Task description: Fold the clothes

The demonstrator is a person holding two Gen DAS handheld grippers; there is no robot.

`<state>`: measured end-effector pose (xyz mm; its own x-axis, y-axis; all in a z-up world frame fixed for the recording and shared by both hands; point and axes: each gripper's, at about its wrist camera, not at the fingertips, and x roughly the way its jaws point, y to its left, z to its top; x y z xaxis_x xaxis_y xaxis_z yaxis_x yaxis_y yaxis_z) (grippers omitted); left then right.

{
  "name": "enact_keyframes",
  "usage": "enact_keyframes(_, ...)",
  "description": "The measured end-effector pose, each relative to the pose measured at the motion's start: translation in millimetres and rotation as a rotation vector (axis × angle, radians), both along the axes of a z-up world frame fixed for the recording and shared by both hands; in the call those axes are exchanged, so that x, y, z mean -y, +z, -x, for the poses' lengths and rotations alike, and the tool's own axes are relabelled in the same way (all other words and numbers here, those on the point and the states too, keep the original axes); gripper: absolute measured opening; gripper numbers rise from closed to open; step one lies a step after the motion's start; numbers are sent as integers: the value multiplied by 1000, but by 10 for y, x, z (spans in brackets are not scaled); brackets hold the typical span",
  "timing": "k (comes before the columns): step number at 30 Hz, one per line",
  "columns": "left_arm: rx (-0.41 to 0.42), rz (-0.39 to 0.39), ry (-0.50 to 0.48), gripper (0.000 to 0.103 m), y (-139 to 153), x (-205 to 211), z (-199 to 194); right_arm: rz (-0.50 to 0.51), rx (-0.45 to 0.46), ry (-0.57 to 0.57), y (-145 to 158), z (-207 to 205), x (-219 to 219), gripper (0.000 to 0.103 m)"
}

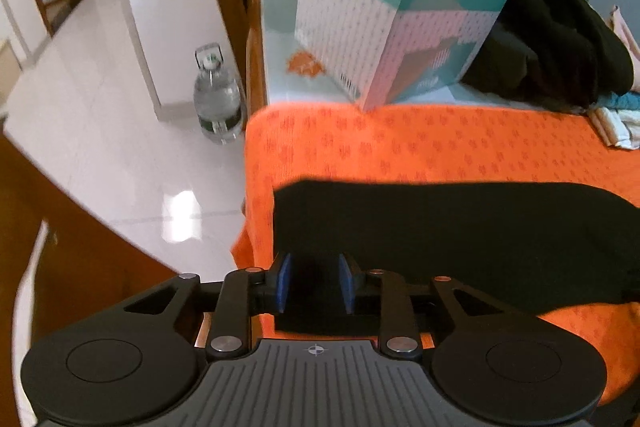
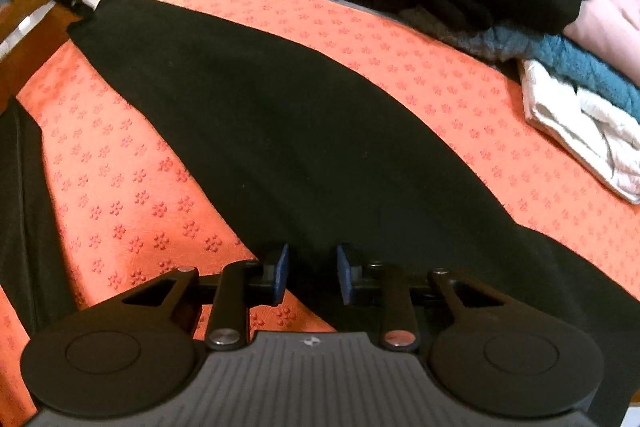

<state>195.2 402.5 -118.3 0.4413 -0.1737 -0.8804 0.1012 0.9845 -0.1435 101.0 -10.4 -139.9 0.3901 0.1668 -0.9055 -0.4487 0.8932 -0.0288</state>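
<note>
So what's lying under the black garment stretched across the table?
An orange mat with a flower pattern lies under the black garment and shows on both sides. Whatever is directly beneath the garment's middle is covered.

Both wrist cams sit low and close over the orange mat (image 1: 400, 151), looking forward. Left faces the patterned box (image 1: 380, 27); right looks along the black garment (image 2: 280, 131). Shared: mat, garment, box.

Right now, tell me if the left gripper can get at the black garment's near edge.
Probably yes. The left gripper is open with the black garment lying flat on the orange cloth right between its pads, and nothing lies in between.
</note>
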Motion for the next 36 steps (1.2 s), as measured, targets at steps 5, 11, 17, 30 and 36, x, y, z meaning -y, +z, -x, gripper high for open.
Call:
enact_keyframes(5,-5,29,27,3,-80,-24,104,0,5,9,23,24,-26,6)
enact_keyframes(11,15,-4,30,3,33,-26,211,2,18,20,99,104,-49,3)
enact_keyframes(17,33,-14,-77,18,245,50,523,-40,8,25,336,359,-32,7)
enact_keyframes(30,28,-83,-362,48,311,366,1433,-69,-24,1,577,1346,58,26)
enact_keyframes(36,22,-130,-360,55,120,467,1637,-65,-26,-93,546,1714,219,36)
